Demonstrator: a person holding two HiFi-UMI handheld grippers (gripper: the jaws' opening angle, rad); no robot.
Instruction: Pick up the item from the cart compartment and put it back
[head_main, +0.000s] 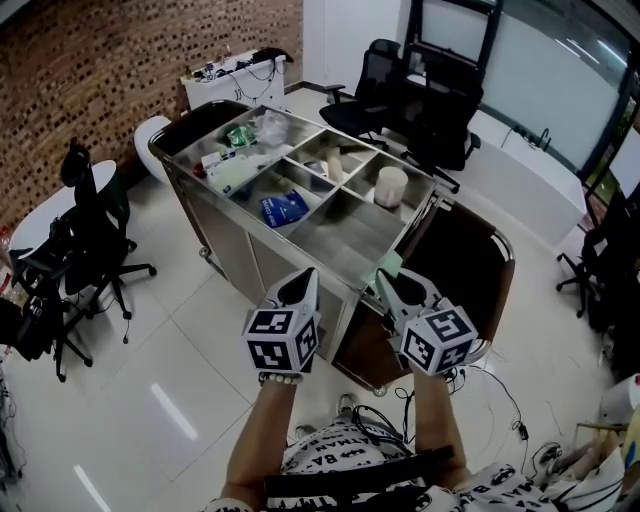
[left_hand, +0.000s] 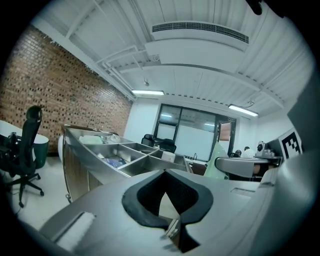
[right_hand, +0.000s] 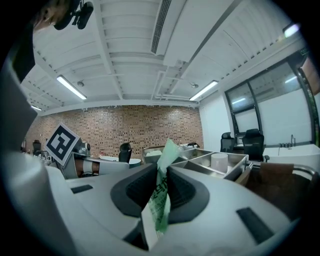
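Head view, with both gripper views. A person stands at the near end of a steel cart (head_main: 338, 250) and holds 2 grippers side by side, both pointing roughly level toward it.

Right gripper (head_main: 392, 284): its jaws are clamped on a thin green packet (right_hand: 161, 194), which stands upright between the pads and projects beyond the tips. In the head view the green packet (head_main: 389, 264) hangs over the near right corner of the cart, above the rim and in no compartment.

Left gripper (head_main: 304, 282): its jaws are together at the tips, with nothing between the pads (left_hand: 150, 192).

Cart top: a blue packet (head_main: 284, 208) lies in a middle compartment, a white cylinder (head_main: 390, 186) stands upright in the far right compartment, and clear bags (head_main: 262, 128) fill the far left one.

Surroundings: a brick wall (head_main: 90, 80) at the left and a black office chair (head_main: 95, 232) on the pale tiled floor (head_main: 180, 400).
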